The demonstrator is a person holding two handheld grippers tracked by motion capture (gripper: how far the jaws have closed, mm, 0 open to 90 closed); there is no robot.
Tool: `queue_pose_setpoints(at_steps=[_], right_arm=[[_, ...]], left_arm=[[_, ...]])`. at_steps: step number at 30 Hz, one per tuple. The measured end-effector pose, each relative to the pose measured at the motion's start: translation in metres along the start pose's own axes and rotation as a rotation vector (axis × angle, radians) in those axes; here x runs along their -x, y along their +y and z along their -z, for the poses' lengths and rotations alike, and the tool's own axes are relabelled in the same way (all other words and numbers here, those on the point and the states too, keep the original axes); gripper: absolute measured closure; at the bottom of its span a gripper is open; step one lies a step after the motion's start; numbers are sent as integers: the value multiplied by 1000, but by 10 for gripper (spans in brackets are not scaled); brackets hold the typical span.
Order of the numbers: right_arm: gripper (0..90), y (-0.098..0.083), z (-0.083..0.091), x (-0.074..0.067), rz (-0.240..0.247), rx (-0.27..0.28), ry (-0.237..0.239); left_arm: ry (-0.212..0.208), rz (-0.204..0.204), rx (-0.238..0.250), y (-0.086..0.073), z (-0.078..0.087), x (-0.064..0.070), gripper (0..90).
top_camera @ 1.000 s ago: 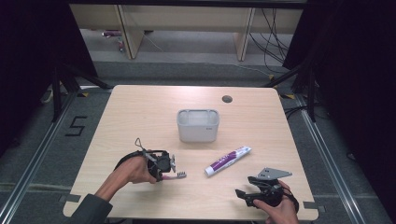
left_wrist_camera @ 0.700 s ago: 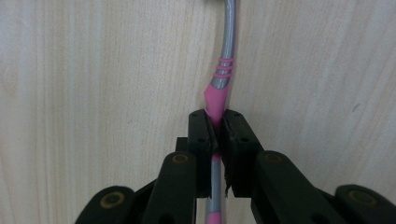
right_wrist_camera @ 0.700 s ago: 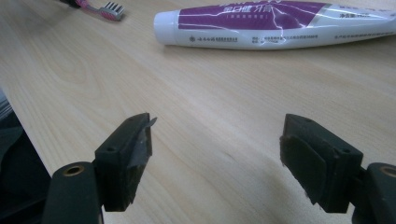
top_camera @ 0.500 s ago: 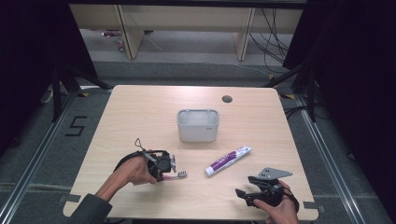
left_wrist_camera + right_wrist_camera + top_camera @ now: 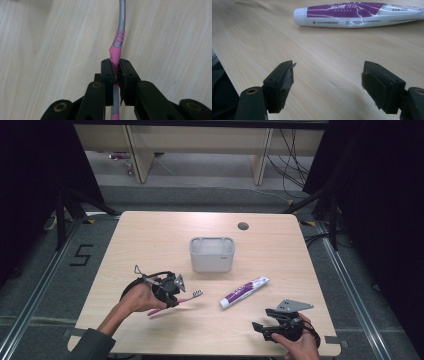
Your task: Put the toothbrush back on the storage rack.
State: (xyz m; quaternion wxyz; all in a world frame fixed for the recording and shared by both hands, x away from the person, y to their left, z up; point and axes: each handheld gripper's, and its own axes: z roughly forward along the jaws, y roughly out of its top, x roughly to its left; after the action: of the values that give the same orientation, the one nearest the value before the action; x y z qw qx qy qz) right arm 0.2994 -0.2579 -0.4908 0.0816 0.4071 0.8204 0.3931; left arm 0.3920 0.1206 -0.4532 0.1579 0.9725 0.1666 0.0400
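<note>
Gripping the toothbrush mid-handle with our left fingers, low over the table, we should lift it level toward the cup; our right fingers stand open, empty, near the toothpaste.

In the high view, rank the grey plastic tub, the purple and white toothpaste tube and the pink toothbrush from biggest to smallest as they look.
1. Grey plastic tub, clearly the largest.
2. Pink toothbrush and purple and white toothpaste tube: similar length, so unranked. The tube is thicker, but part of the brush is hidden where the left gripper holds it.
</note>
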Motion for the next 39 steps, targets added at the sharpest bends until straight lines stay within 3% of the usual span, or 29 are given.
queue_pose_setpoints(at_steps=[4,6,9,10,12,23,29,39], right_arm=[[262,0,-1,2,22,1,3],[262,0,0,0,-4,-1,1],[262,0,-1,2,22,1,3],[262,0,0,0,-4,-5,4],[262,0,-2,2,24,-1,11],[261,0,-2,1,9,-6,4],[261,0,-2,1,10,-3,6],[261,0,-2,2,19,1,0]], left_arm=[[6,8,35,-2,2,-3,822],[12,26,71,-3,4,-5,822],[15,48,105,-5,7,-7,821],[17,60,123,-5,9,-7,821],[18,81,157,-6,13,-9,821],[91,177,317,-14,28,-19,822],[122,263,457,-16,35,-24,821],[167,335,590,-20,44,-32,822]])
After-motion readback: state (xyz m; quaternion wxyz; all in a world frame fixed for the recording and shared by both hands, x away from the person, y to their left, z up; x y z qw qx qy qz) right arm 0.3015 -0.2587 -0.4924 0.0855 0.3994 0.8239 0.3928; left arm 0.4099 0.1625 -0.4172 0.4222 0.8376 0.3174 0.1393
